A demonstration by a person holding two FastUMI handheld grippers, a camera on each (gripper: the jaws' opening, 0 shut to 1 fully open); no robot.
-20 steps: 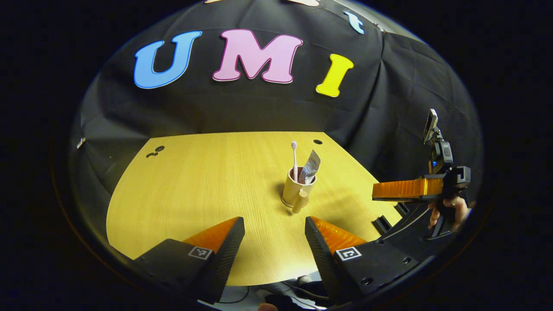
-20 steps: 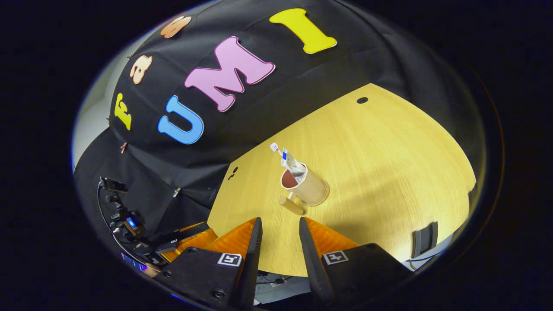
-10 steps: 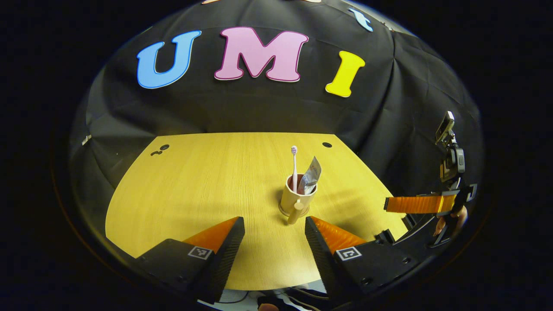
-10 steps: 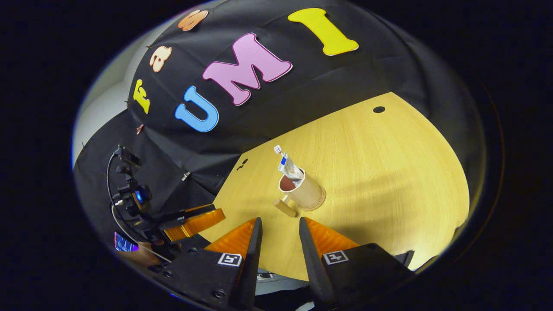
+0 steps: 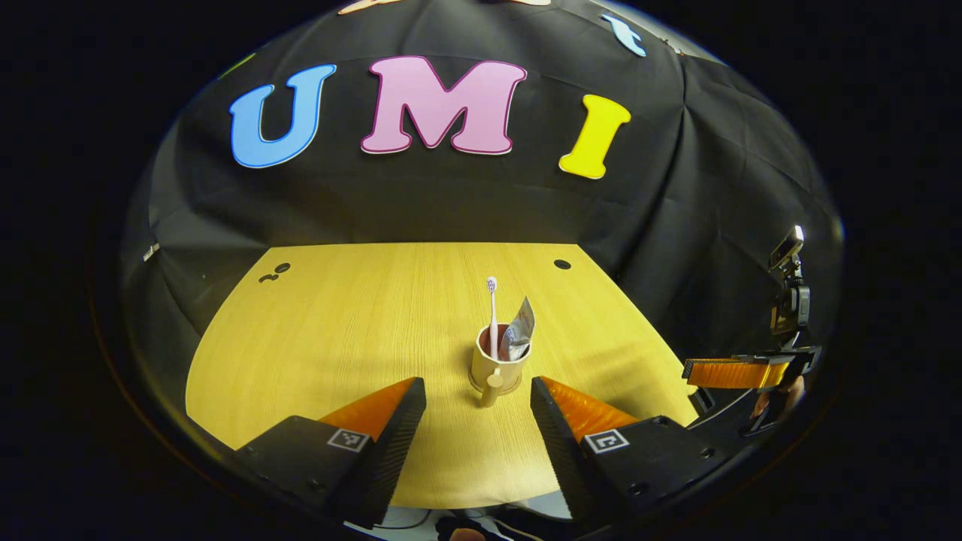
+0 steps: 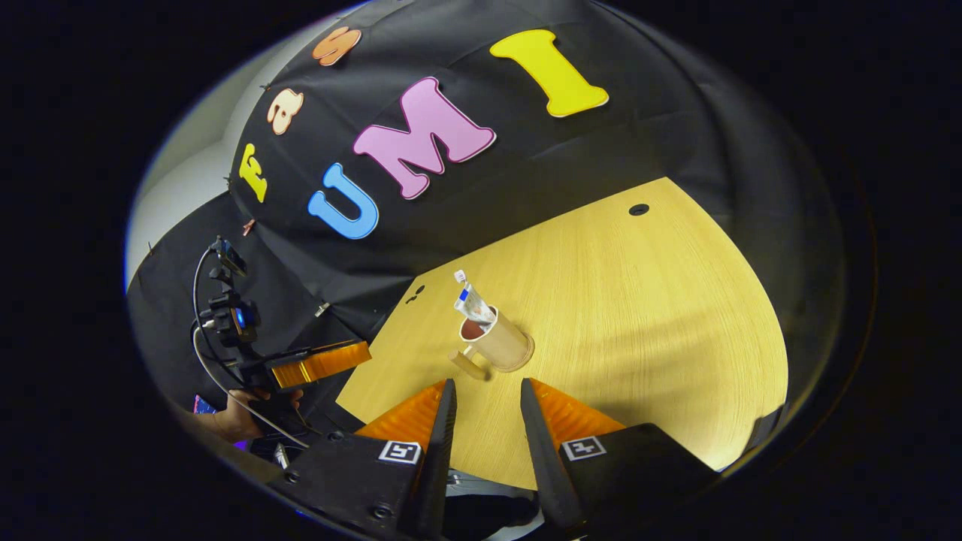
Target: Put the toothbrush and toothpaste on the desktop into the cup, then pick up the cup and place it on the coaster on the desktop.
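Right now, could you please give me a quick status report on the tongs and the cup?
Both tongs open, holding nothing: left, right. Cup upright on coaster, toothbrush and toothpaste inside. Nothing in the way.

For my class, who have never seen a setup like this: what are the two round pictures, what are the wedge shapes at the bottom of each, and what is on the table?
There is no robot. A person holds a hand-held gripper in each hand, a two-finger clamp with a camera riding on it. Each round picture is one camera's wide-angle look forward along its own fingers, the wedges at the bottom.

The left hand-held gripper shows in the left gripper view, the right hand-held gripper in the right gripper view. Both are open and hold nothing. Each view also catches the other gripper off to the side.

On the wooden table stands a tan cup with a handle. A toothbrush and a toothpaste tube stand in it. Something round seems to lie under the cup; I cannot tell whether it is the coaster.
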